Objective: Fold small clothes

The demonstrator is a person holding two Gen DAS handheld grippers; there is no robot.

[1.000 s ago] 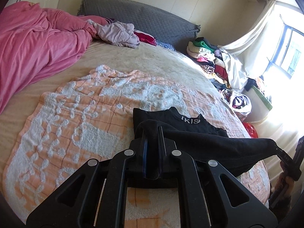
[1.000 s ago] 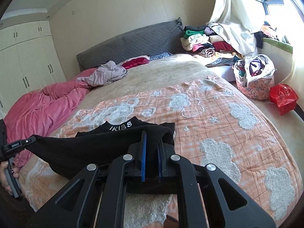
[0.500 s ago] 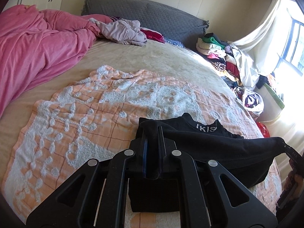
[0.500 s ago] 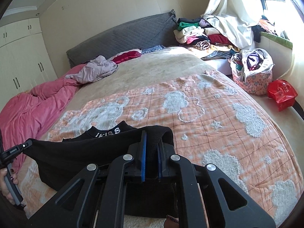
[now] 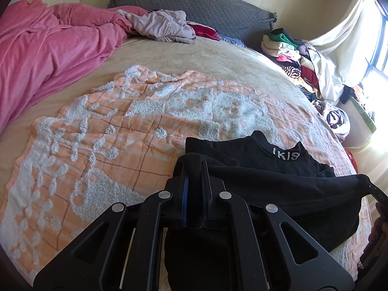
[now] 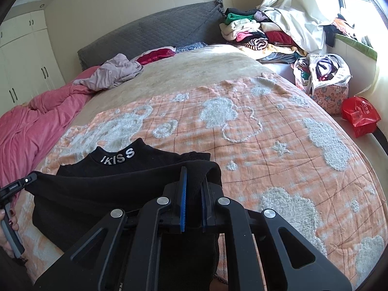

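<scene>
Clearly soft and light: we hold the top, lower centre of frame on the blanket. Left gripper and right gripper both clamp its hem corners; it sags between, so corners suit.

Left gripper: jaws clamped on a corner fold of the black top.
Black top: collar lettering "IKIS" visible; far corner stretched right to the right gripper at frame edge.
Surface: orange-and-white tufted blanket spread on the bed.
Left background: pink duvet, bunched.
Headboard: grey, quilted.
Right: clothes pile near the window.
</scene>
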